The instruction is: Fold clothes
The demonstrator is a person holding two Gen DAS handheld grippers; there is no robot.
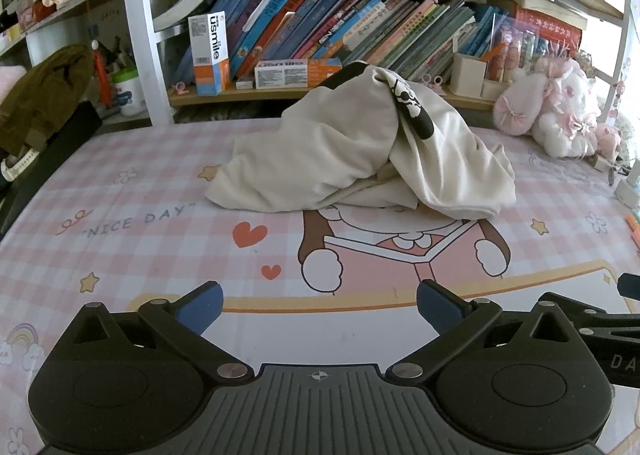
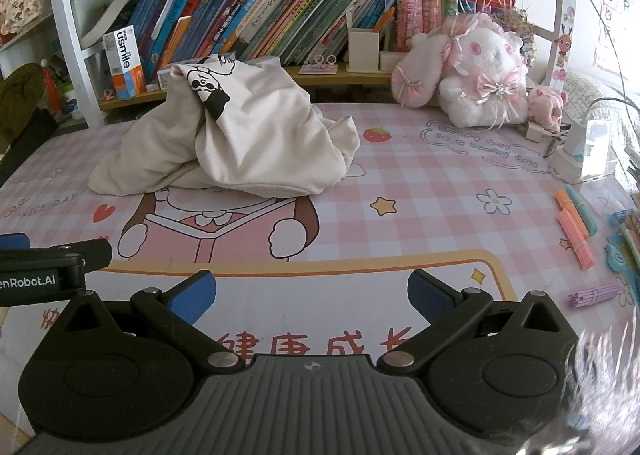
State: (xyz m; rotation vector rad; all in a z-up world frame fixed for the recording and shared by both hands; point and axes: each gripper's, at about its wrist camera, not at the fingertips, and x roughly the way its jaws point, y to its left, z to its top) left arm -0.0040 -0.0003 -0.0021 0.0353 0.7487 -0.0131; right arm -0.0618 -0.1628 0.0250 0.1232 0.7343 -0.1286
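Nearest, the left gripper (image 1: pixel 320 305) and the right gripper (image 2: pixel 312 295) hover side by side over the near edge of the counter (image 1: pixel 140 255), each with its blue-padded fingers (image 1: pixel 204 305) spread wide and nothing between them. The counter wears a pink checked mat with cartoon prints.

Well beyond both, toward the far edge in front of the bookshelf (image 1: pixel 360 27), lies the garment (image 1: pixel 360 151): a cream top with a black print, dumped in a tall crumpled heap, untouched and not yet spread. It looks soft, light and floppy, so it should sag and trail from any pinch, and the thin cloth may slip from a shallow hold. The rounded hem edge (image 2: pixel 276 189) facing the grippers seems the best place to pinch, one corner per side, to draw it flat. A plush rabbit (image 2: pixel 476 75) sits near the far right corner.
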